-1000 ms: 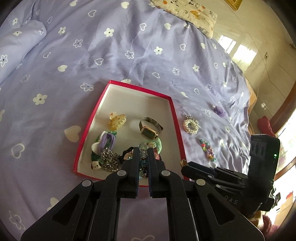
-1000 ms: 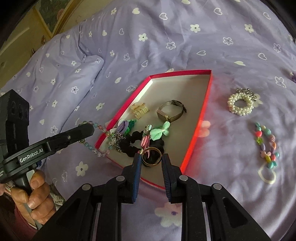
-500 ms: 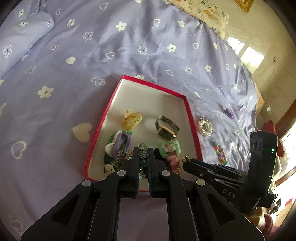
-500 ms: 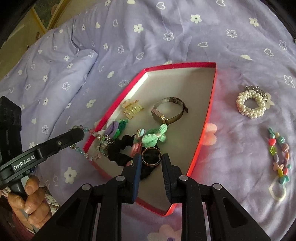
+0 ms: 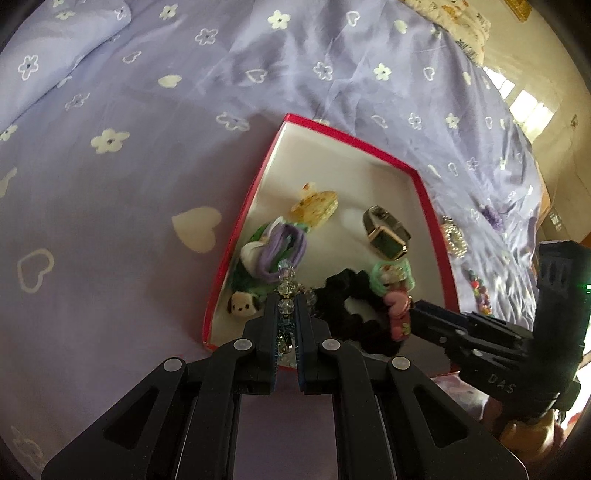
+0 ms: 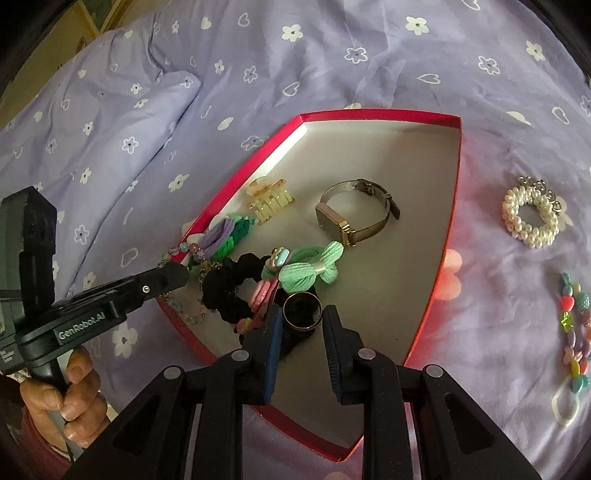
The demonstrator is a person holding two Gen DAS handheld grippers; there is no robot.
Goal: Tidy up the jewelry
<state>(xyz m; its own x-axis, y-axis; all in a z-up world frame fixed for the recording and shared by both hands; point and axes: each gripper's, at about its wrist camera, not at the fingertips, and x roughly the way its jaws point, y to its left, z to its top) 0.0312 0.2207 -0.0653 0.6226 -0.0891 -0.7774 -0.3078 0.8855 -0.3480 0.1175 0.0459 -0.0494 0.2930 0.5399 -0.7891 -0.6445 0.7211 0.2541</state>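
Note:
A red-rimmed tray [image 6: 456,206] lies on the bed, also in the left wrist view [image 5: 243,221]. It holds a watch [image 6: 354,214], a yellow hair clip [image 6: 271,201], a purple-green hair tie [image 6: 221,236], a black scrunchie [image 6: 225,286] and a mint bow [image 6: 314,267]. My left gripper [image 5: 287,314] is shut on a clear beaded bracelet [image 5: 285,288] over the tray's near left corner. My right gripper [image 6: 301,323] is open, and a gold ring [image 6: 301,312] sits loose between its fingers, low over the tray.
A pearl bracelet [image 6: 532,218] and a colourful bead bracelet [image 6: 574,328] lie on the purple floral sheet [image 6: 332,55] right of the tray. A pillow [image 5: 454,18] lies at the bed's far end, and the bed's edge is at the right.
Both grippers have moved forward and lower over the tray. The beaded bracelet now hangs inside the tray's corner. The right jaws have opened wider around the ring.

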